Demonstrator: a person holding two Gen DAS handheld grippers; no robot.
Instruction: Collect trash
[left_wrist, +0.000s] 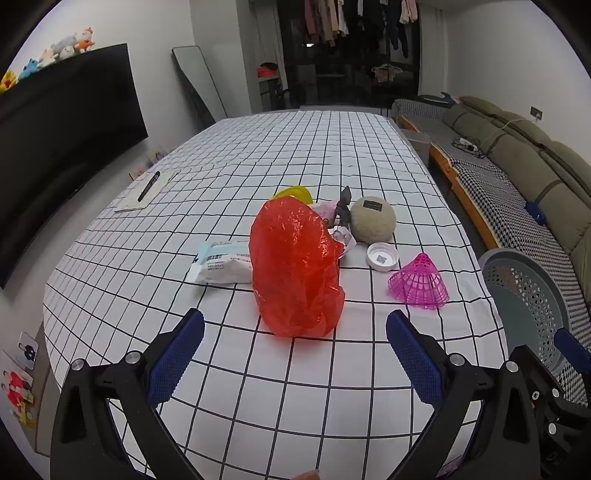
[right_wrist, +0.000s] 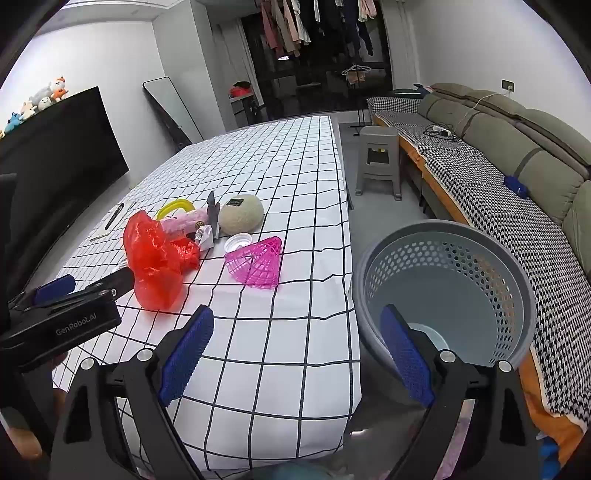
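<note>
A crumpled red plastic bag (left_wrist: 295, 269) (right_wrist: 155, 258) stands on the checked tablecloth (left_wrist: 280, 373), just ahead of my open left gripper (left_wrist: 295, 350), whose jaws hold nothing. Behind the bag lie a white wrapper packet (left_wrist: 221, 260), crumpled paper (left_wrist: 341, 236), a white lid (left_wrist: 382, 256), a pink mesh cone (left_wrist: 419, 282) (right_wrist: 258, 262) and a beige ball (left_wrist: 373, 219) (right_wrist: 240, 214). My right gripper (right_wrist: 295, 350) is open and empty over the table's right edge, beside a grey perforated basket (right_wrist: 480, 258) on the floor. The left gripper's body shows at the left of the right wrist view.
A pen on paper (left_wrist: 147, 188) lies at the table's left side. A yellow ring (right_wrist: 173, 206) and pink packet (right_wrist: 184, 221) sit behind the bag. A grey stool (right_wrist: 378, 162) and sofa (right_wrist: 517, 147) stand right of the table; a television (left_wrist: 62, 140) hangs at left.
</note>
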